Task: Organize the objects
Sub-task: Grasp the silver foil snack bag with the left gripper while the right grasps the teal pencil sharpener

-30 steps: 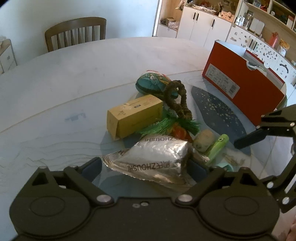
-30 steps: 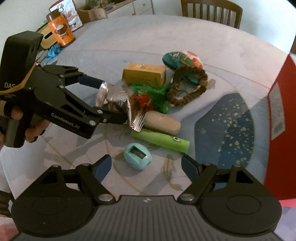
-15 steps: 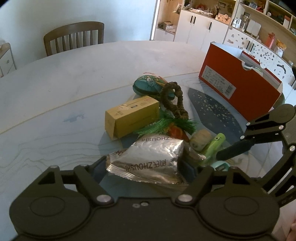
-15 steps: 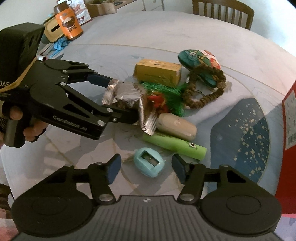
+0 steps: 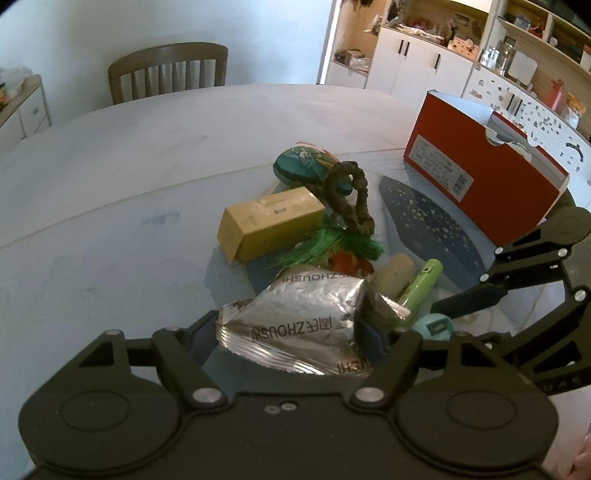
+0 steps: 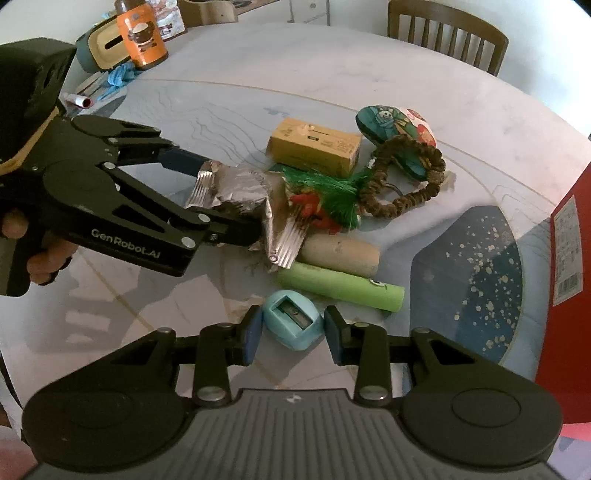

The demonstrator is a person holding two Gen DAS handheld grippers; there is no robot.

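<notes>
My left gripper (image 5: 291, 332) is shut on a silver foil snack packet (image 5: 295, 325), held just above the table; the right wrist view shows the same gripper (image 6: 232, 199) and packet (image 6: 236, 188). My right gripper (image 6: 293, 332) sits low on the table, its blue pads against both sides of a light-blue pencil sharpener (image 6: 293, 325). Beyond lie a green tube (image 6: 340, 288), a beige cylinder (image 6: 340, 253), a green-and-red tinsel toy (image 6: 325, 199), a yellow box (image 6: 314, 146), a brown braided ring (image 6: 402, 184) and a teal printed pouch (image 6: 395, 129).
A red shoebox (image 5: 480, 173) stands at the right beside a dark speckled mat (image 5: 428, 221). An orange canister (image 6: 140, 33) and small clutter sit at the table's far left edge. A wooden chair (image 5: 170, 70) is behind the table.
My right gripper moved forward over the pencil sharpener and its fingers closed in on it. My left gripper kept hold of the foil packet and shifted slightly.
</notes>
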